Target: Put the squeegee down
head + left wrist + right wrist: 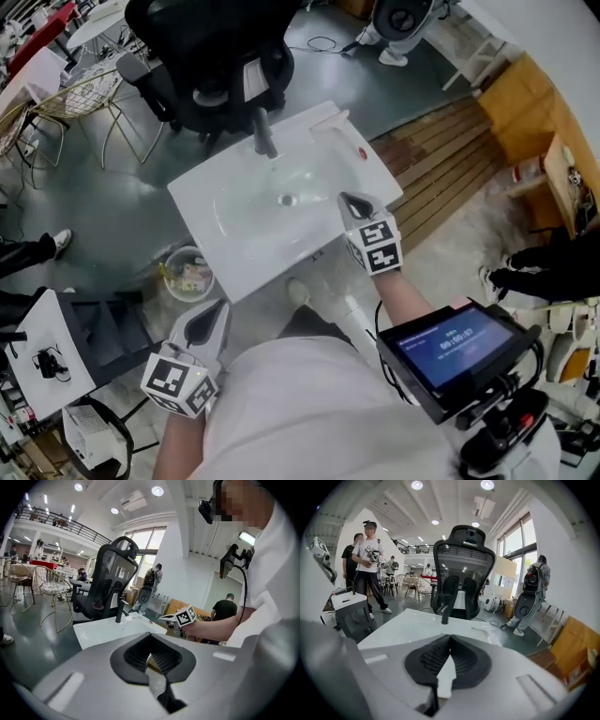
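We stand in a tall, bright hall with ceiling spots and big windows. Its grey-green floor (112,202) gives way at three o'clock to a patch of wooden boards (450,164). At twelve o'clock a black office chair (211,56) stands close behind the white sink (234,220), which fills the middle of the head view, set cornerwise to us. A wire chair (70,103) stands at ten o'clock, and at eight is a small white table (47,342) carrying a black gadget. Just below the sink's near-left edge sits a round bin (187,272) with scraps in it. A dark screen (450,349) hangs at our chest at four o'clock. The black faucet (265,139) rises from the sink's far rim. The squeegee (352,145), white with a red spot, lies flat on the rim at the sink's one o'clock corner, right of the faucet and apart from both tongs. Our right tongs (352,201) hover over the sink's right edge, pressed together with nothing between them. Our left tongs (211,317) hang at seven o'clock, off the sink, likewise closed and empty.
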A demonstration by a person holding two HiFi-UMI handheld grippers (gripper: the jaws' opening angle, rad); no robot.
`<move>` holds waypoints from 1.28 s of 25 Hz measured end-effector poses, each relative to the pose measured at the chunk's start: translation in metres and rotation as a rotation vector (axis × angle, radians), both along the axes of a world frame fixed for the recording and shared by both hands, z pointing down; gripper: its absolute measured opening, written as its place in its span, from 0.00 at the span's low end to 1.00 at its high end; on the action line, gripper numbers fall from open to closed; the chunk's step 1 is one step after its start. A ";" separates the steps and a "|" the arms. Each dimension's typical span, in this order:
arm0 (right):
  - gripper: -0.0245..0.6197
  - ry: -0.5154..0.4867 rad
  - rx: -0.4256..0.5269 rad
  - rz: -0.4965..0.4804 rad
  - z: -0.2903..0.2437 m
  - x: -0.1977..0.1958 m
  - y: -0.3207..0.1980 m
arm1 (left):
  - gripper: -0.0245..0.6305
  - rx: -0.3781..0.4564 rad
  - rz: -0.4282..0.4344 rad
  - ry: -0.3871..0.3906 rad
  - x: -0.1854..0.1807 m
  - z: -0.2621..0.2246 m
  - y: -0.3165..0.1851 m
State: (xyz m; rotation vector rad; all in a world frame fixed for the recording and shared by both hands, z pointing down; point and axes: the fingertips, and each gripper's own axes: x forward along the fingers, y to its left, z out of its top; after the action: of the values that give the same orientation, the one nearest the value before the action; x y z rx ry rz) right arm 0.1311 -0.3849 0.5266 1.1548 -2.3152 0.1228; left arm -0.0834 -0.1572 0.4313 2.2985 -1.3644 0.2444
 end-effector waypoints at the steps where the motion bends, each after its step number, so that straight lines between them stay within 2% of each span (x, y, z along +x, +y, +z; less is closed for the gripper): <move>1: 0.04 0.001 0.005 -0.009 -0.005 -0.006 0.016 | 0.05 0.005 0.005 0.004 -0.003 0.000 0.013; 5: 0.04 -0.006 0.017 -0.039 -0.020 -0.031 0.081 | 0.05 0.012 0.017 0.008 -0.018 0.003 0.064; 13: 0.04 -0.029 0.000 -0.116 -0.028 -0.055 0.109 | 0.05 -0.019 -0.001 0.009 -0.021 0.011 0.072; 20: 0.04 -0.024 0.028 -0.175 -0.053 -0.084 0.181 | 0.05 0.000 0.011 0.021 -0.034 0.009 0.127; 32: 0.04 -0.035 0.064 -0.252 -0.073 -0.127 0.226 | 0.05 0.002 0.023 0.024 -0.050 0.016 0.152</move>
State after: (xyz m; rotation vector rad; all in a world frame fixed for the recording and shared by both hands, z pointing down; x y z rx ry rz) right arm 0.0045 -0.1588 0.4536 0.8863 -2.4894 -0.0245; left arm -0.1336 -0.0051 0.4474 2.3123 -1.3278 0.2216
